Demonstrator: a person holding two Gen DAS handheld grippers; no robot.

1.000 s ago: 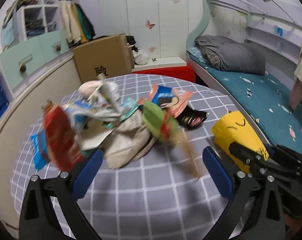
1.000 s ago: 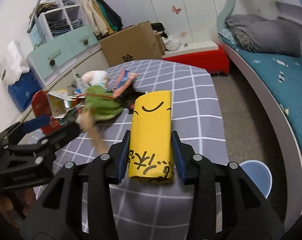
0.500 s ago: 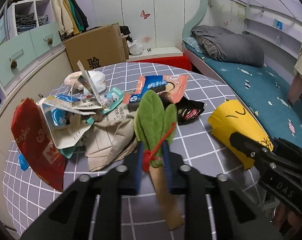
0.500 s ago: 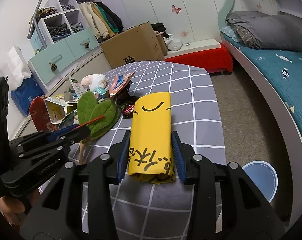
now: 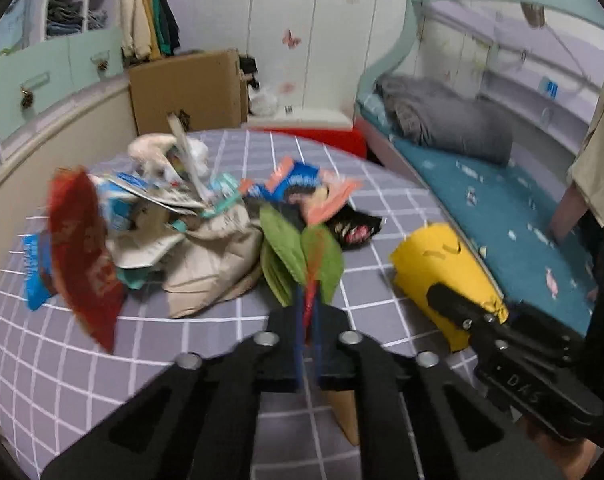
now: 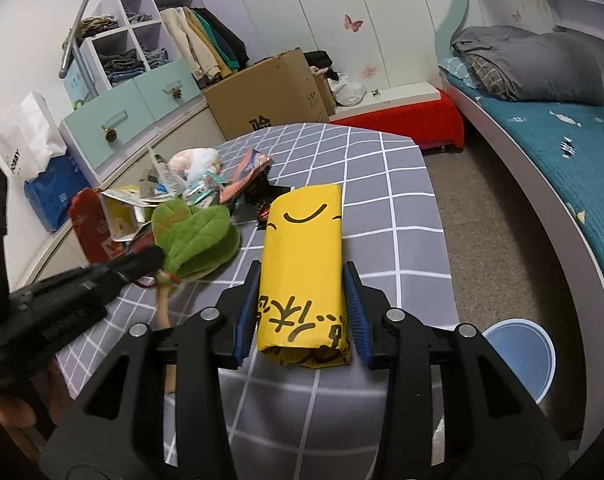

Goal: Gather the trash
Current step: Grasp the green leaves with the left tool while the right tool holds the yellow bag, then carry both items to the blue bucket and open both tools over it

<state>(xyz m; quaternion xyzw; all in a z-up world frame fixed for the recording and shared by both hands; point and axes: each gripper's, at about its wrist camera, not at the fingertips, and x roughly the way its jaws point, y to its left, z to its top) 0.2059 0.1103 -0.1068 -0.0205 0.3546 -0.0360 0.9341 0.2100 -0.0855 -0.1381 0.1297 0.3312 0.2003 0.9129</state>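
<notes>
My left gripper is shut on a green leaf-shaped piece of trash tied with red string, with a tan stem hanging below; it also shows in the right wrist view. It is held above the grey checked table. My right gripper is shut on a yellow paper bag with a smiley face, also seen in the left wrist view. A pile of trash with wrappers, a brown paper bag and a red packet lies on the table's left.
A cardboard box stands beyond the table. A bed with a teal cover runs along the right. A blue bin stands on the floor at the right. Drawers and shelves line the left wall.
My left gripper closed on the green leaf trash and lifted it a little toward the camera. The right gripper keeps its hold on the yellow bag.
</notes>
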